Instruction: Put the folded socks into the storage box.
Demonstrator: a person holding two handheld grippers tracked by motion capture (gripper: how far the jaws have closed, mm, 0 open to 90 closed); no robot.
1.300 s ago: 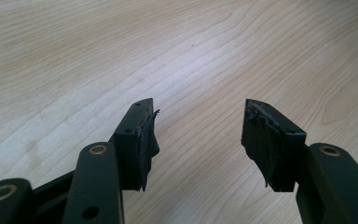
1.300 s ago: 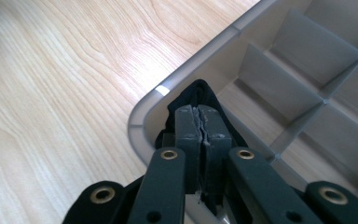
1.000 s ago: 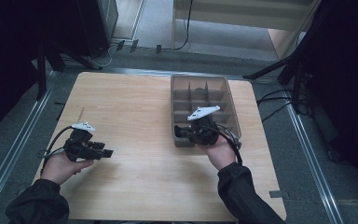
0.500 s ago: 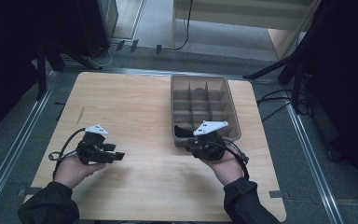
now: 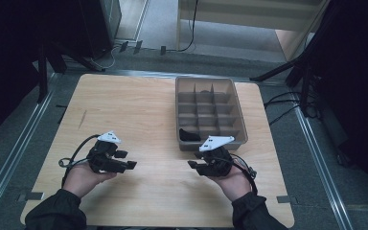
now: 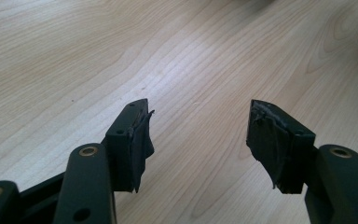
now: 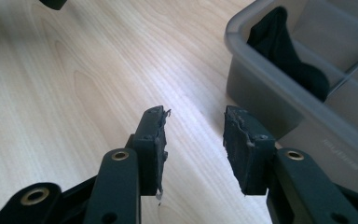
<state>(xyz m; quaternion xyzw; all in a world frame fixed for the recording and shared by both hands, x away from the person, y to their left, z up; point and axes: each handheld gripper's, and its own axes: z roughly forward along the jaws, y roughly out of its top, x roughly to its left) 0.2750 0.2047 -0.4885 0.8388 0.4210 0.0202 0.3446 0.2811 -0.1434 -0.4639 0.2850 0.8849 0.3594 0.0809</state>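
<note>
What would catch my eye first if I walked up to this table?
Probably the grey divided tray at the far right of the wooden table, with a black cloth-like item in its near-left compartment. Next, the two hand-held tools near the front edge: the left claw and the right claw, jaws apart and holding nothing; the right one's have just been opening.
</note>
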